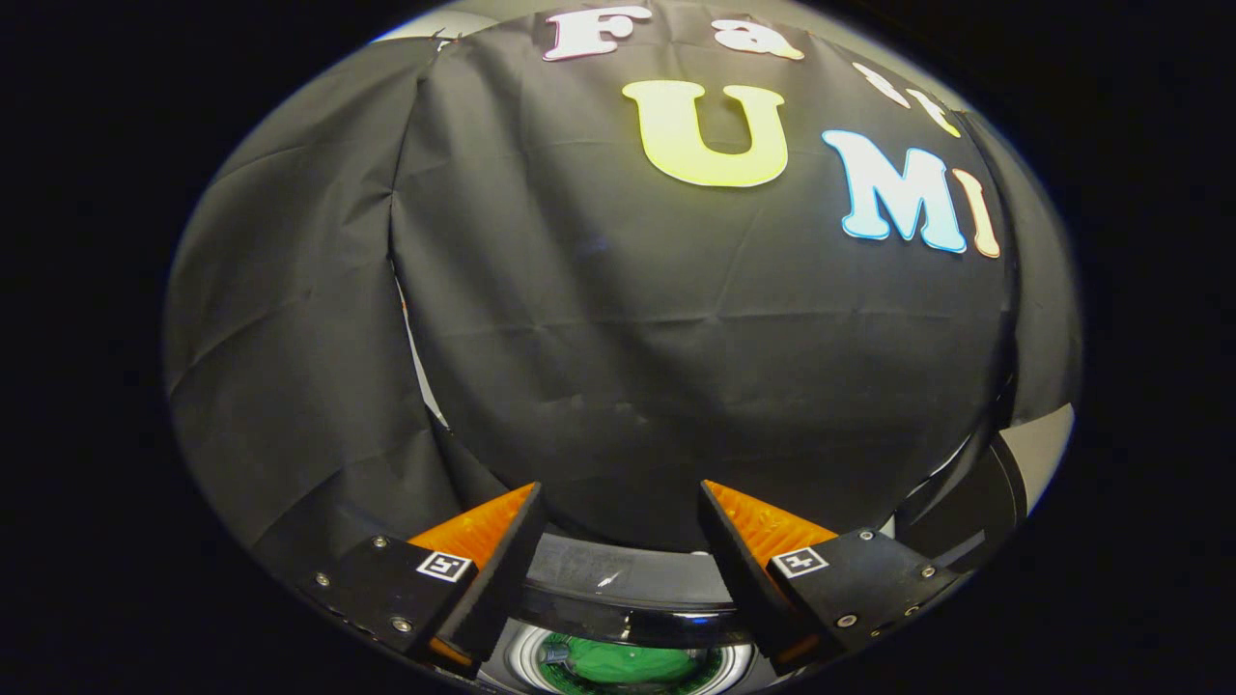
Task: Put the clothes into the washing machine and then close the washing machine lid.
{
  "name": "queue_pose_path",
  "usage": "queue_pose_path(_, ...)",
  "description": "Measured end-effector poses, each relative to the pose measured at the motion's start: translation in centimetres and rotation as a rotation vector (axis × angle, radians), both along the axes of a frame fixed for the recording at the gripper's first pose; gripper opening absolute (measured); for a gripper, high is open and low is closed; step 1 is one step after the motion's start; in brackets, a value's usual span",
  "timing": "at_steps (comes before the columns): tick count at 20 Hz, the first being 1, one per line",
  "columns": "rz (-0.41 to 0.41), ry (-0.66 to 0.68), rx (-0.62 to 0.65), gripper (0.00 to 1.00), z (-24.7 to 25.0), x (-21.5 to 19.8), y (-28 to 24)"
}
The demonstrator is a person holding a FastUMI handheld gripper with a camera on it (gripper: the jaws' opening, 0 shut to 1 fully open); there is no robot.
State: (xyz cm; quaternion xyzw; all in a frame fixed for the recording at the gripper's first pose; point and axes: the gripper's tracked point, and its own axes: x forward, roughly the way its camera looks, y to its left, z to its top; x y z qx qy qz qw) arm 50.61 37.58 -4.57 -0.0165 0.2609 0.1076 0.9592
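- gripper spread, holding nothing
- washer at 6 o'clock between its fingers, lid up
- green clothes lie inside the drum
- no legible labels

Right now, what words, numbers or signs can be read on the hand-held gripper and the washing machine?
No readable words or numbers on either.
Open hand-held gripper, holding nothing: a square black-and-white coded marker on each finger, a pattern, not text.
Dark round washing machine rim between the fingers: no lettering visible.
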Motion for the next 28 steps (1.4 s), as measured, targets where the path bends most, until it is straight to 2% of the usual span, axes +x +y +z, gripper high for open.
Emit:
queue_pose_path(3, 0.006, 0.058, -0.001, 0.97, -2.1, -2.6, 0.0)
queue_pose_path(6, 0.02, 0.042, 0.008, 0.97, -2.8, -4.9, 0.1)
queue_pose_path(9, 0.036, 0.085, 0.011, 0.98, -4.8, -7.5, 0.6)
queue_pose_path(12, 0.063, 0.104, -0.053, 0.98, -6.6, -10.2, 0.3)
queue_pose_path(17, 0.1, 0.134, -0.048, 0.98, -9.8, -15.2, -0.1)
queue_pose_path(21, 0.132, 0.102, -0.009, 0.98, -8.2, -18.4, 0.4)
queue_pose_path(28, 0.168, -0.062, 0.071, 0.97, -0.8, -23.1, -1.6)
